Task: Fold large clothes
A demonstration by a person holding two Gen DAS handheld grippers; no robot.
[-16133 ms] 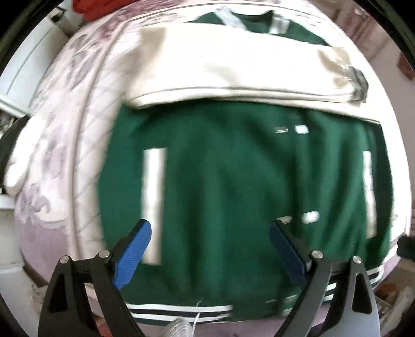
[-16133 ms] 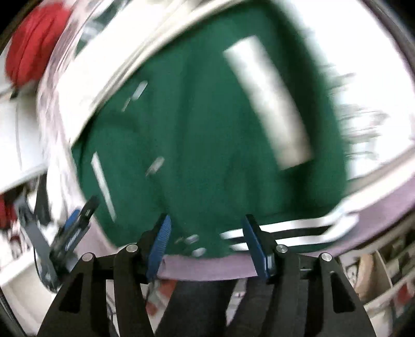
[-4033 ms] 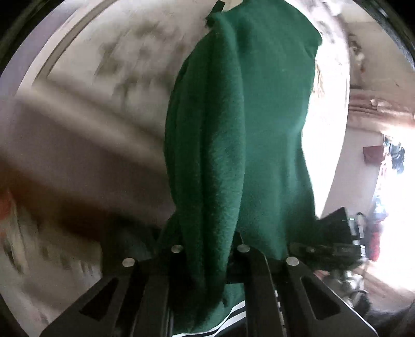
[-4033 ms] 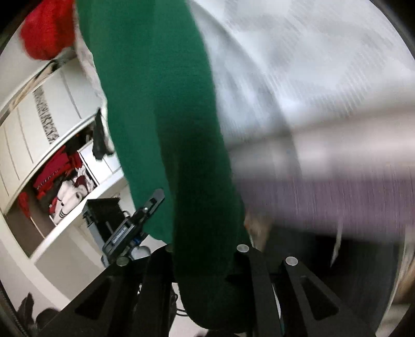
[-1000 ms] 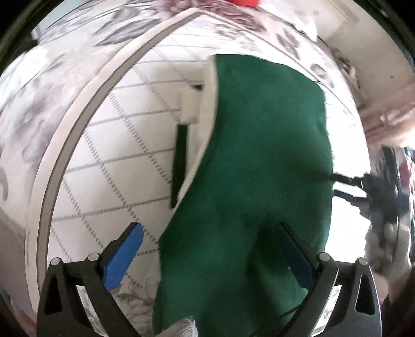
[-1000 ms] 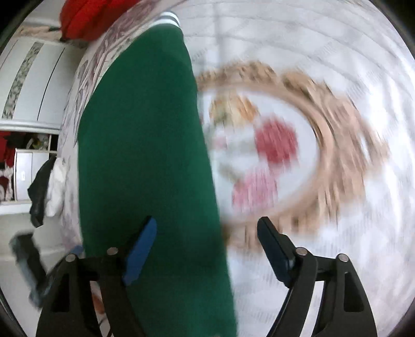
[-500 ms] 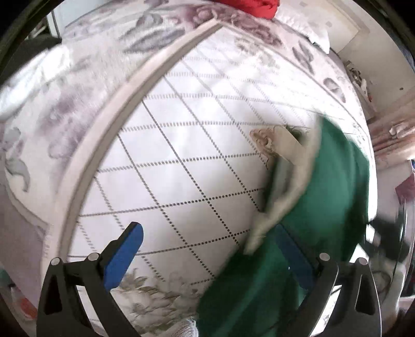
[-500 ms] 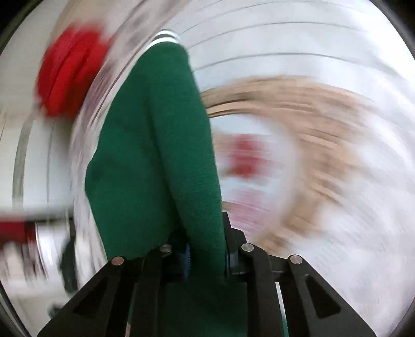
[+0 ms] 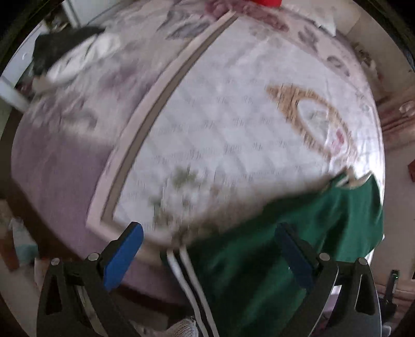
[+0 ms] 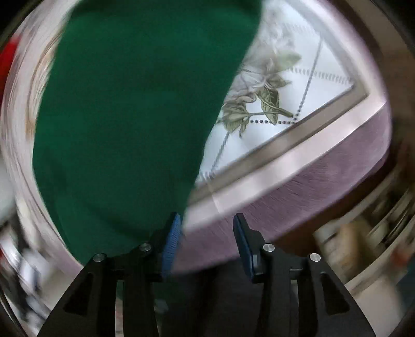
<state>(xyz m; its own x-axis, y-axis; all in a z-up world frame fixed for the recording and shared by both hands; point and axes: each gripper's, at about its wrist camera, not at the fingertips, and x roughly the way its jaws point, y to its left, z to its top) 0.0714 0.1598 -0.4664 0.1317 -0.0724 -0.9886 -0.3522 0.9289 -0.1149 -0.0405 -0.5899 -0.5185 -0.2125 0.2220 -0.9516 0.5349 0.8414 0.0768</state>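
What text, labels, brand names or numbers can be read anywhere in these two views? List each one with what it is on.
None can be read. The green jacket shows only plain fabric and white stripes, no lettering. The bedspread carries floral and lattice patterns, no words. Items in the blurred room edges are too smeared to read.

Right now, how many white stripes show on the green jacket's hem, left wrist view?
2, side by side on the green jacket's dark hem band, bottom centre at the bed's edge. Motion blur could hide more.

Quilted floral bedspread (image 9: 233, 124) — red pillow (image 9: 267, 2)
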